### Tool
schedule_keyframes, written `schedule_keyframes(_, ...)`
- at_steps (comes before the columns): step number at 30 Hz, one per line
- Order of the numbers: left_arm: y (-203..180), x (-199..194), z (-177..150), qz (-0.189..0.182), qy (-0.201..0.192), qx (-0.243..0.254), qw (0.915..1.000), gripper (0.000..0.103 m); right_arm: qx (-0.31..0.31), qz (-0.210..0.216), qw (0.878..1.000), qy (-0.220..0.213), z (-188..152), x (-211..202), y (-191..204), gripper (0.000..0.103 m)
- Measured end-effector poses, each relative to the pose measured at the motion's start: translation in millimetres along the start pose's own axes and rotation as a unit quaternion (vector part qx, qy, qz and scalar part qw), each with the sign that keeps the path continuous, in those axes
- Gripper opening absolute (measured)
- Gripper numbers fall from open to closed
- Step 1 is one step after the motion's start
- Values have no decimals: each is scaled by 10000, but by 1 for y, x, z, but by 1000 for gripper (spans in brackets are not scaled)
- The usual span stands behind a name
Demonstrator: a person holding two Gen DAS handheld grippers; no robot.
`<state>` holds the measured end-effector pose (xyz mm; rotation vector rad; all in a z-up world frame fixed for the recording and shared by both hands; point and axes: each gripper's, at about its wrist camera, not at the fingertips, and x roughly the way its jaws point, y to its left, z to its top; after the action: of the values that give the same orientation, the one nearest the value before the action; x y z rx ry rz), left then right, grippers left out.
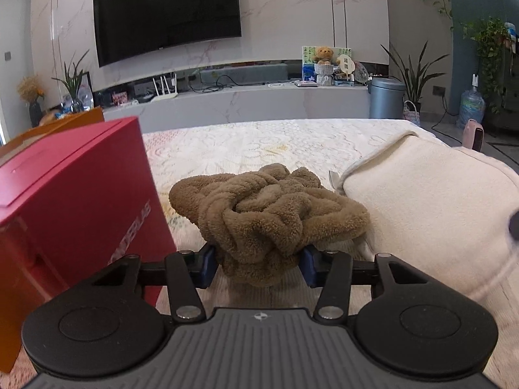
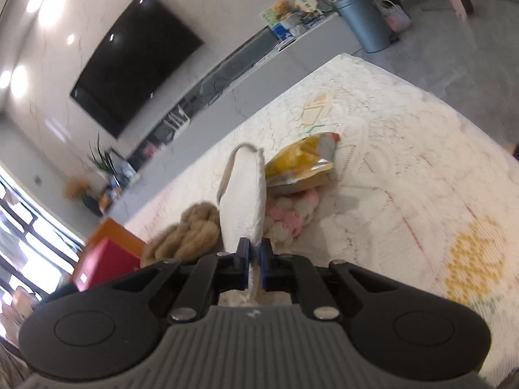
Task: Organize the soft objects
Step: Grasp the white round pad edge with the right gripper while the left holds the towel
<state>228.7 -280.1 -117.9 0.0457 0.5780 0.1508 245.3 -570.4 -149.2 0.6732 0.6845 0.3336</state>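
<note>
My left gripper (image 1: 258,261) is clamped on the brown fluffy towel (image 1: 269,214), bunched just beside the red box (image 1: 81,201); my right gripper (image 2: 254,261) is pinched nearly closed on the cream cloth's (image 2: 245,194) edge, holding it above the bed (image 2: 405,149). Risk: that thin edge grip could slip, dropping the cloth onto the snack bag (image 2: 300,165) and pink plush (image 2: 298,210). The brown wad may also snag the box edge.

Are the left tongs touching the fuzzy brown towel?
Touching. The left wrist view shows the left tongs with both blue fingers pressed against the brown towel, pinching its near edge.
</note>
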Motion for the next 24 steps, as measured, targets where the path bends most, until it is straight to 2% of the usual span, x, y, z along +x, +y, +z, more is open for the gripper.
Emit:
schedule_keyframes(3,0,2,0,0,39,93,9999,59,81,49,9999,-71,-2,7,3,9)
schedule_keyframes(6,-1,7,0,49,64,167,9998,69,293,98,9995,-20,-4,21,1,13)
schedule_keyframes(8,-2,7,0,50,-53,177,9998,72,304,141,9994,56,-7,29,0,30)
schedule_keyframes(9,-2,9,0,28,-144,180,9997,75,328,209,9992,25,-8,31,-1,34)
schedule_keyframes(13,-2,16,0,11,-66,113,9999,79,452,480,9977,-164,-7,35,-2,35)
schedule_keyframes(16,3,25,3,-101,117,-233,9996,80,251,601,9976,-233,-5,38,0,32)
schedule_keyframes(17,5,28,4,-118,166,-343,9992,78,220,607,9976,-249,-5,40,-2,22)
schedule_keyframes(19,10,27,2,-153,157,-529,9984,68,211,498,9984,-175,-4,43,-4,9)
schedule_keyframes(22,12,24,1,-196,145,-529,9983,58,28,345,9991,-253,-4,41,-1,2)
schedule_keyframes(24,13,21,0,-212,140,-572,9980,57,-113,274,9987,-410,-3,36,4,2)
